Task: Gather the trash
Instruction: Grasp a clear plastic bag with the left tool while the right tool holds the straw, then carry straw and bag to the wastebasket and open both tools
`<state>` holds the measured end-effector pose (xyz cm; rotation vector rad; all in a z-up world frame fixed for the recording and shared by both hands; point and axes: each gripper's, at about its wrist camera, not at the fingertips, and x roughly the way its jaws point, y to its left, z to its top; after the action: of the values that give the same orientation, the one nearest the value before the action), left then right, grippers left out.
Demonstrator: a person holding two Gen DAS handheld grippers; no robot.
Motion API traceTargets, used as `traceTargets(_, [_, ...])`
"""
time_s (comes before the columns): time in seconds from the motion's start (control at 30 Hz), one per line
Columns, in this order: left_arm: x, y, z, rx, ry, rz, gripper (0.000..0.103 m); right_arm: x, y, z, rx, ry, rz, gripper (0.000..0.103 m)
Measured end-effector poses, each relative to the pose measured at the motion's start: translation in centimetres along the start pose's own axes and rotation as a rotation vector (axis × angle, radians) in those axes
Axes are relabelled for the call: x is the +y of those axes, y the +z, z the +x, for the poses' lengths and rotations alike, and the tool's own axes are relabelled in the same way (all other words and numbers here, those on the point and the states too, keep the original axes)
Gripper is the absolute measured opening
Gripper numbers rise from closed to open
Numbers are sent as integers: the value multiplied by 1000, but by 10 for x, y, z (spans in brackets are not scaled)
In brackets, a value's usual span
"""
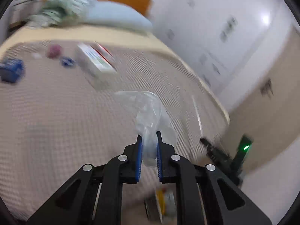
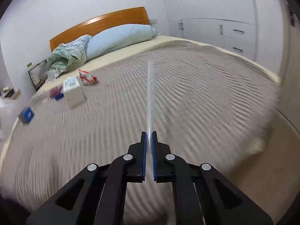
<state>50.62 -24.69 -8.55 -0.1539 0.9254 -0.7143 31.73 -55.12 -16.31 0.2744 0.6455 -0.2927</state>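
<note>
My left gripper (image 1: 148, 134) is shut on a crumpled clear plastic bag (image 1: 148, 110) that sticks up from its blue pads above the beige bedspread (image 1: 56, 121). My right gripper (image 2: 149, 132) is shut on a thin clear plastic straw (image 2: 150, 93) that points forward over the bed. More litter lies at the far left of the bed: a white carton (image 2: 74, 91), a red-and-white wrapper (image 2: 87, 77), a small blue box (image 2: 27, 114), a blue scrap (image 2: 59, 96) and a purple item (image 2: 55, 91). The left wrist view is motion-blurred.
A blue pillow (image 2: 120, 37) and a rumpled green blanket (image 2: 65, 58) lie against the wooden headboard (image 2: 105, 22). White cupboards (image 2: 215, 28) stand past the bed's right side. A dark device with a green light (image 1: 243, 148) sits low on the floor by the bed corner.
</note>
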Motion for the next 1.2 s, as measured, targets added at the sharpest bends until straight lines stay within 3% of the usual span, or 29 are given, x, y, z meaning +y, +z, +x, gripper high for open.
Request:
traceTargets(0.07, [-42, -42, 36, 98, 30, 106, 11, -34, -36, -28, 42, -32, 15, 6])
traceTargets(0.17, [-72, -92, 74, 213, -21, 150, 11, -93, -111, -47, 214, -105, 62, 6])
traceTargets(0.27, [-87, -133, 123, 339, -38, 184, 11, -136, -199, -31, 466, -141, 95, 6])
traceTargets(0.4, [-96, -177, 171, 460, -38, 201, 11, -149, -261, 5, 604, -126, 87, 6])
traceTargets(0.47, [-98, -189, 189, 521, 2, 256, 11, -151, -274, 30, 599, -143, 77, 6])
traceTargets(0.53, [-103, -198, 198, 555, 17, 288, 11, -156, -283, 59, 604, -151, 83, 15])
traceTargets(0.6, [-110, -204, 210, 602, 29, 314, 11, -165, -293, 88, 667, -129, 114, 61])
traceTargets(0.63, [-114, -205, 213, 608, 31, 325, 11, -171, -297, 97, 687, -143, 124, 63])
traceTargets(0.73, [-124, -210, 229, 626, 34, 356, 11, -184, -296, 87, 627, -143, 194, 63])
traceTargets(0.87, [-118, -231, 269, 727, 42, 270, 11, -195, -297, 45, 522, -139, 312, 63])
traceTargets(1.03, [-134, -256, 313, 759, -10, 227, 12, -211, -319, -7, 457, -150, 487, 63])
traceTargets(1.07, [-137, -255, 322, 748, -5, 198, 25, -214, -324, -15, 451, -153, 511, 63])
traceTargets(1.1, [-141, -257, 327, 736, 5, 175, 58, -215, -327, -19, 450, -152, 520, 63])
traceTargets(1.13, [-145, -256, 333, 713, 30, 141, 74, -215, -330, -24, 456, -152, 521, 63])
traceTargets(1.17, [-145, -256, 335, 703, 40, 130, 83, -215, -331, -26, 464, -156, 513, 63])
traceTargets(1.2, [-142, -256, 338, 700, 43, 123, 83, -215, -332, -27, 470, -160, 503, 63])
